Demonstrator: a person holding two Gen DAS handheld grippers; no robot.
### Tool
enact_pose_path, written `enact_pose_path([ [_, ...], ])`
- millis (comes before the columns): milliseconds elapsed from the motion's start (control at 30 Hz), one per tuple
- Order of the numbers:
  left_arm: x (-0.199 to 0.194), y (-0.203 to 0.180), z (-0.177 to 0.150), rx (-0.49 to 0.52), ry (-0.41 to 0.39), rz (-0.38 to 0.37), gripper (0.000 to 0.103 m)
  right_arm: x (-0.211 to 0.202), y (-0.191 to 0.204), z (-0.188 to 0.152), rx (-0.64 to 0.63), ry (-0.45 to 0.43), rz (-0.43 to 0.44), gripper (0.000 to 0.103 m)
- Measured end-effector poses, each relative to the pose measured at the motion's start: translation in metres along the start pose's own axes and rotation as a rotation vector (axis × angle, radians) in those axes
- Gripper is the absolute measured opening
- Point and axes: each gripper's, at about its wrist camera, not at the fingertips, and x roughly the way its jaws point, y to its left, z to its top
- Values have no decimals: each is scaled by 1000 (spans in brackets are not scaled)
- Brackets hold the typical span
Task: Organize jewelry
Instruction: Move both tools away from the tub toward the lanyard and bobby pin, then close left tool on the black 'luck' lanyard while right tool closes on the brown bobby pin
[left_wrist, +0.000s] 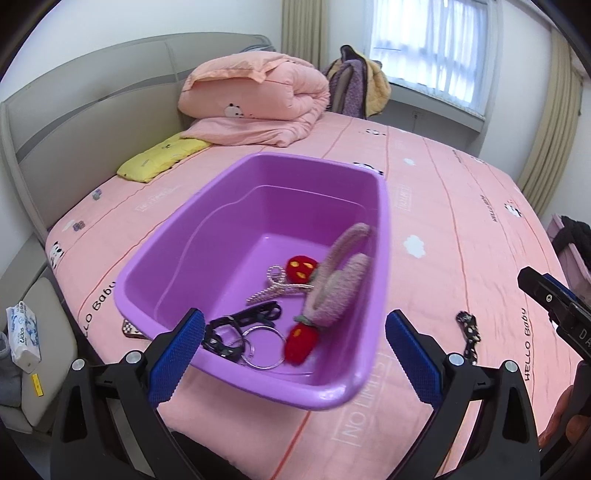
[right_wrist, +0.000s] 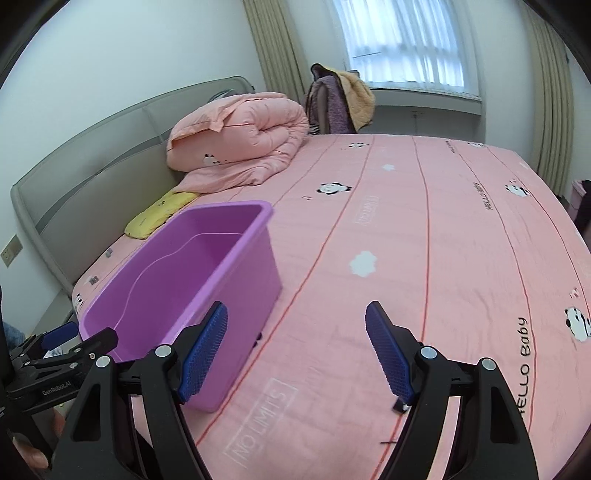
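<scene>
A purple plastic tub (left_wrist: 376, 236) stands on the pink bed (left_wrist: 461, 206). In it lie a fuzzy pink headband with red strawberry ends (left_wrist: 340, 288), a sparkly silver hair clip (left_wrist: 275, 286), black hair pieces (left_wrist: 236, 325) and silver rings (left_wrist: 264, 345). My left gripper (left_wrist: 293, 352) is open and empty just above the tub's near rim. A black patterned hair tie (left_wrist: 468, 338) lies on the sheet right of the tub. My right gripper (right_wrist: 297, 354) is open and empty above the sheet, right of the tub (right_wrist: 236, 280). A small dark piece (right_wrist: 400, 406) shows beside its right finger.
A folded pink quilt (left_wrist: 258, 99) and a yellow pillow (left_wrist: 159, 158) lie near the grey headboard. A chair with clothes (left_wrist: 354, 85) stands by the window. A tissue pack (left_wrist: 24, 336) sits left of the bed. A checkered item (left_wrist: 131, 328) peeks from under the tub.
</scene>
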Motion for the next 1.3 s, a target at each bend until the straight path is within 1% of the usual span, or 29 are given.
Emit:
enact_pose_path([
  [133,-1,-31,-12,38,6,-50,96,-12,-37,-18,50,19,-62,74],
  [200,0,-46,-18,51,18,-84,96,-19,-58,-29,84,28,-89,74],
  [367,6,-88,-44,89,55,-159,96,-29,-94,-55,116,52,-153,74],
  [533,21,-125,-66,172,84,-190,96,-28,-121,-83,159,85,-181,74],
  [633,36,-141,-72,200,107,-201,96,-22,-131,-107,181,113,-181,74],
  [733,53,-154,-73,214,128,-212,96,-15,-136,-128,200,140,-172,74],
  [833,75,-168,-72,235,145,-242,96,-3,-133,-148,212,158,-173,74],
  [900,92,-179,-69,261,151,-268,96,4,-130,-160,210,164,-205,74],
  [933,100,-185,-68,275,154,-274,96,7,-130,-168,231,169,-213,74],
  [1033,121,-200,-64,321,155,-305,96,18,-131,-186,320,196,-199,74],
  [1133,145,-215,-64,377,177,-325,96,26,-128,-195,345,194,-214,74],
  [1300,175,-234,-64,442,196,-330,96,45,-117,-199,328,205,-241,74],
])
